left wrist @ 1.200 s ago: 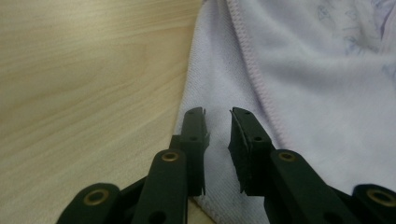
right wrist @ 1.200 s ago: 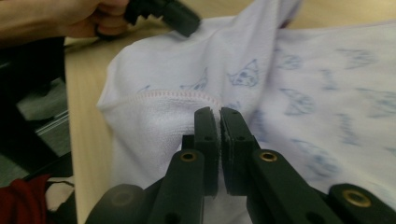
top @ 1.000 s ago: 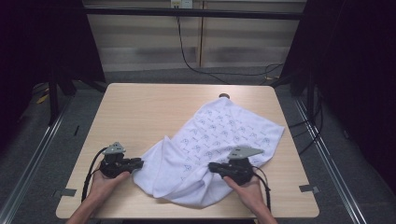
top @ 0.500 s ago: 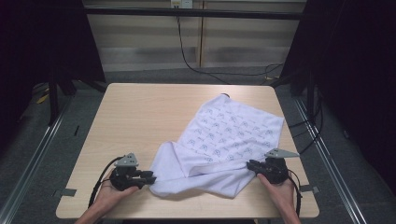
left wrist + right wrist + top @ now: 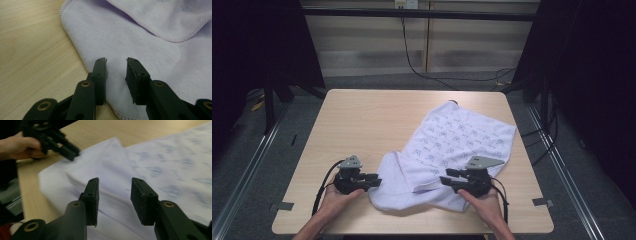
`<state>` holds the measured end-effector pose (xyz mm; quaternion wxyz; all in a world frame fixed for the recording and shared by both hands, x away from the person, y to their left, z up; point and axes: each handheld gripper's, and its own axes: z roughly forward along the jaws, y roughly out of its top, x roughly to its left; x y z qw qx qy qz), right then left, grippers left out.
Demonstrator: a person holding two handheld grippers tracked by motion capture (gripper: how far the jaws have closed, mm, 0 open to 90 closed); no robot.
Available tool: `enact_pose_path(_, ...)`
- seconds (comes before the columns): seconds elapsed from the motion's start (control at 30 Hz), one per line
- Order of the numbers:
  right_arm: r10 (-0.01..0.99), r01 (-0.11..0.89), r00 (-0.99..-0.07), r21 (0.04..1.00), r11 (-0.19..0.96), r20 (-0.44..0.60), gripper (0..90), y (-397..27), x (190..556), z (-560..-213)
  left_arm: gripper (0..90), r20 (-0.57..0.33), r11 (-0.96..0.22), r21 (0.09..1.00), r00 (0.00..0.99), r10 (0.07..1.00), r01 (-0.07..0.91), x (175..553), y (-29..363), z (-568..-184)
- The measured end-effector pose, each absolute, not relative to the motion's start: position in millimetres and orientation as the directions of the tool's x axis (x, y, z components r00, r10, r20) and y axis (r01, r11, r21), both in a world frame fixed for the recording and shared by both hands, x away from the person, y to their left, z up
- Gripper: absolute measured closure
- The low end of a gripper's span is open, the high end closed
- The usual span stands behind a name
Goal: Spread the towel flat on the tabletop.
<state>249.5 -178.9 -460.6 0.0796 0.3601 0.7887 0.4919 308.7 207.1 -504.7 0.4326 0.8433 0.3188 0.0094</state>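
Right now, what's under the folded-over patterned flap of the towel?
Under the patterned flap lies the towel's plain lower layer, flat on the table. Whatever sits beneath the double layer is covered; nothing bulges there. Both grippers hover open at its near edge.

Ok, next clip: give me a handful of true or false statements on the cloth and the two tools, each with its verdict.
1. The cloth is folded over itself at its near end. True.
2. The left tool is clamped on the cloth's edge. False: its jaws stand apart over the cloth, pressing on nothing.
3. The right tool has its jaws open above the cloth. True; they have just been opening, with nothing gripped between them.
4. The cloth is plain, with no print. False: its upper face carries rows of small bluish motifs.
5. The cloth lies on the left half of the table. False: it lies on the right half, reaching the far right corner.
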Motion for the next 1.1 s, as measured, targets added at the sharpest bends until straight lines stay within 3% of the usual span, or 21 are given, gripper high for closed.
enact_pose_path(0.13,0.579,0.474,-0.783,0.822,0.315,0.229,50.5,-150,252,-463,69.2,-0.257,-0.423,0.736,0.796,0.548,0.529,308,206,-505)
enact_pose_path(0.3,0.531,0.469,-0.814,0.807,0.359,0.237,49.9,-129,260,-471,68.4,-0.263,-0.415,0.739,0.794,0.548,0.531,309,206,-505)
enact_pose_path(0.33,0.523,0.468,-0.82,0.801,0.375,0.234,53.9,-125,261,-473,68.0,-0.267,-0.41,0.74,0.793,0.548,0.533,308,207,-505)
enact_pose_path(0.43,0.515,0.447,-0.83,0.809,0.383,0.215,85.7,-122,259,-474,65.3,-0.277,-0.371,0.764,0.788,0.551,0.528,308,212,-499)
enact_pose_path(0.47,0.514,0.443,-0.828,0.821,0.359,0.222,87.9,-125,258,-471,64.8,-0.285,-0.348,0.774,0.782,0.554,0.529,308,215,-496)
enact_pose_path(0.8,0.699,0.423,-0.689,0.889,0.177,0.189,88.3,-214,246,-433,66.2,-0.299,-0.273,0.801,0.751,0.589,0.533,311,236,-487)
enact_pose_path(1.1,0.827,0.504,-0.523,0.857,0.107,0.204,88.4,-293,231,-457,64.6,-0.302,-0.282,0.799,0.76,0.575,0.531,310,229,-487)
